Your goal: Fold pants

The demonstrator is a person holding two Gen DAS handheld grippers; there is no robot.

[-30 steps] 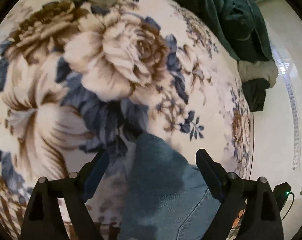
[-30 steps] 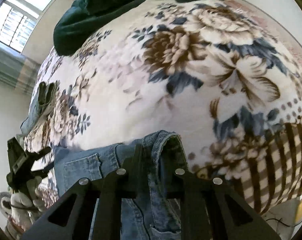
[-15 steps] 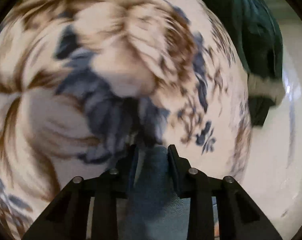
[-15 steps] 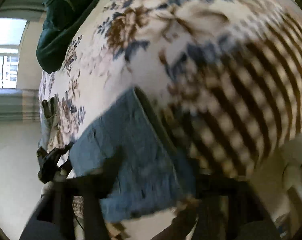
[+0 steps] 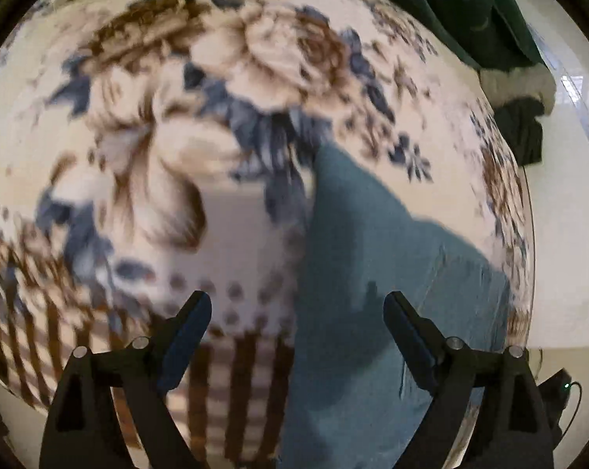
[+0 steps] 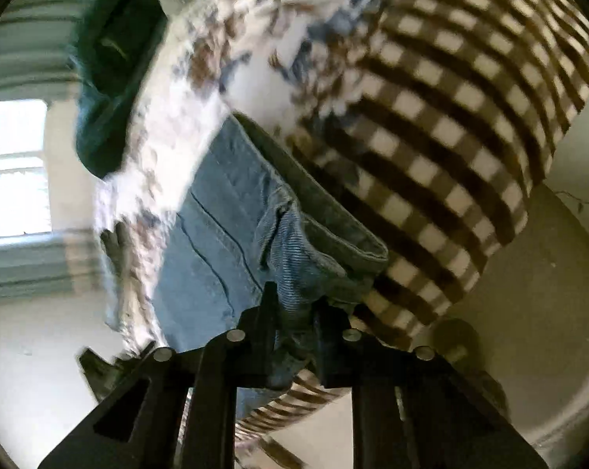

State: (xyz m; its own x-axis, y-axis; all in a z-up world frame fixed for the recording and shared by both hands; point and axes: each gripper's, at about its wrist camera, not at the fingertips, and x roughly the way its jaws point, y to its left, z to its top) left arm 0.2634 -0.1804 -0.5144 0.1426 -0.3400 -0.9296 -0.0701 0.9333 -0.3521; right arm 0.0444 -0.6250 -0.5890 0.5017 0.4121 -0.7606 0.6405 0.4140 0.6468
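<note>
Bright, soft daylight in both views. Blown-out window [image 6: 13, 164] at left of the right wrist view. Strong fisheye bending, dark vignette round every edge. Motion blur over the floral blanket [image 5: 216, 117] in the left view, heavier smear on its checked border [image 6: 450, 136] in the right. Soft shadow on the jeans [image 5: 353, 273] between the sharp black fingers [image 5: 189, 324]. Denim fold [image 6: 294, 242] near the lens fairly crisp
</note>
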